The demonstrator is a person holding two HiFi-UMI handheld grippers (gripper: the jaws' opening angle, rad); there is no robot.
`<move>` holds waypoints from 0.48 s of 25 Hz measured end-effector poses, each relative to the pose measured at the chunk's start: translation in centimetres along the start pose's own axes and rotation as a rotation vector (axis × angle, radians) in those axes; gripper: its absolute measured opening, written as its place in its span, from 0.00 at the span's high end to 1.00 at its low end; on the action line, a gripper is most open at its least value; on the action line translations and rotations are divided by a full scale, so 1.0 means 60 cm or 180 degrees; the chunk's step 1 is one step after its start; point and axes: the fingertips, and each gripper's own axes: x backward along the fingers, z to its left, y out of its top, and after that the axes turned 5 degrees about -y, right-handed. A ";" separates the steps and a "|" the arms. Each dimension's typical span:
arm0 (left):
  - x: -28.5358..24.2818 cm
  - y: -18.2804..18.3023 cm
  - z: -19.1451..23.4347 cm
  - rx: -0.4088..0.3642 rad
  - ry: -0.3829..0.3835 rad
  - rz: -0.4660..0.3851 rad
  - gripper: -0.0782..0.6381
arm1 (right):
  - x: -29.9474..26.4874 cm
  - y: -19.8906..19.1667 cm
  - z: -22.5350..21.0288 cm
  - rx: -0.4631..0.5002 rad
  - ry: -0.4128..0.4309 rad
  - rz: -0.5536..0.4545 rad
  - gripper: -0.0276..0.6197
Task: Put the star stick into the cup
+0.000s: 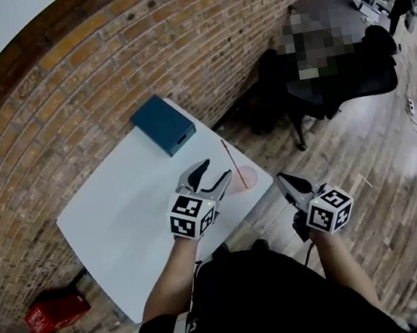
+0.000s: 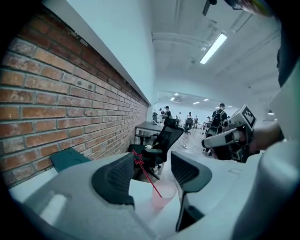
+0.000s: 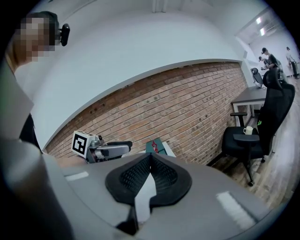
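One star stick (image 1: 230, 158) leaning in the cup (image 1: 244, 179); task apparently complete.
Near it, the left gripper (image 1: 217, 169) is open and empty, and the right gripper (image 1: 283, 180) is closed on nothing. The cup stands at the near-right corner of the table (image 1: 122, 215), where a stray nudge could topple it.

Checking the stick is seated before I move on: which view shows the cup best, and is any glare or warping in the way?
Left gripper view: sharpest, the pink cup and red stick show between the open jaws; the ceiling light glares above. Head view: fisheye bends the brick wall; cup small, pale on the white table. Right gripper view: no cup visible.
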 end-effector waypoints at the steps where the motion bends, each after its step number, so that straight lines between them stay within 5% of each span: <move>1: 0.003 0.004 0.003 -0.0004 0.0027 -0.0006 0.54 | 0.000 0.003 0.002 0.0015 0.0014 -0.0006 0.96; 12: 0.038 0.085 -0.005 0.0010 0.0209 -0.0138 0.74 | 0.019 0.085 0.022 0.0284 0.0110 -0.0407 0.96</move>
